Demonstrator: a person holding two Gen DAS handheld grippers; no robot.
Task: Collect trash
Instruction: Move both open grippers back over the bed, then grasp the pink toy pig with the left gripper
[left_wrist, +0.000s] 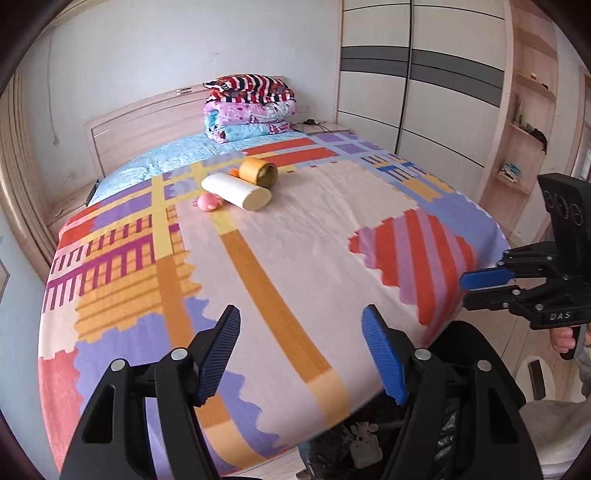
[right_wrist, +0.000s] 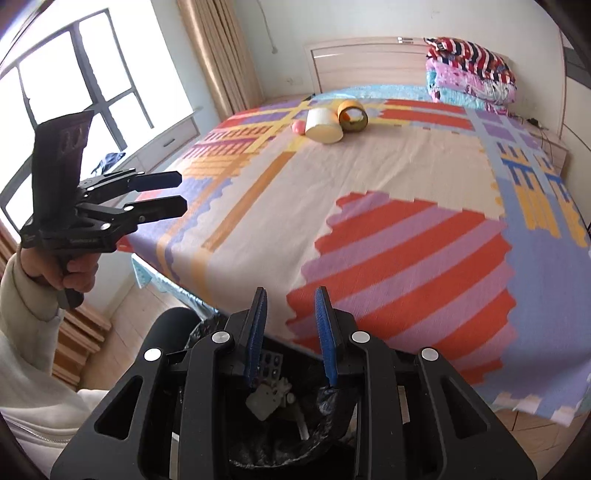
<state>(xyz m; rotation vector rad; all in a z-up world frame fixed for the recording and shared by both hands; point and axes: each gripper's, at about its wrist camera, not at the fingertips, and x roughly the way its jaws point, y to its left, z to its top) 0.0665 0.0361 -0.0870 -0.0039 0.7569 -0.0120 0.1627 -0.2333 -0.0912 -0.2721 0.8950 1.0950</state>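
My left gripper (left_wrist: 301, 354) hangs over the foot of the bed with its blue ribbed pads spread wide and nothing between them. My right gripper (right_wrist: 290, 336) sits just above the black-lined trash bin (right_wrist: 332, 421) at the bed's foot corner, its pads parted by a narrower gap, also empty (some pale scraps already lie in the liner below).

What remains to gather lies straight ahead and far up the patchwork-coloured bedspread (left_wrist: 314, 236), near the headboard end: a long cream-white cylindrical tube (left_wrist: 236, 191), an amber tape roll (left_wrist: 258, 171) touching its far side, and a small pink round toy (left_wrist: 209, 202) at its near left.

In the left wrist view the cream tube's long axis runs slantwise, from far left to near right, its flat end facing my right side. Both grippers are well apart from the cluster; I judge the left one better lined up with it, so the reach falls to that hand, closing across the tube's width.
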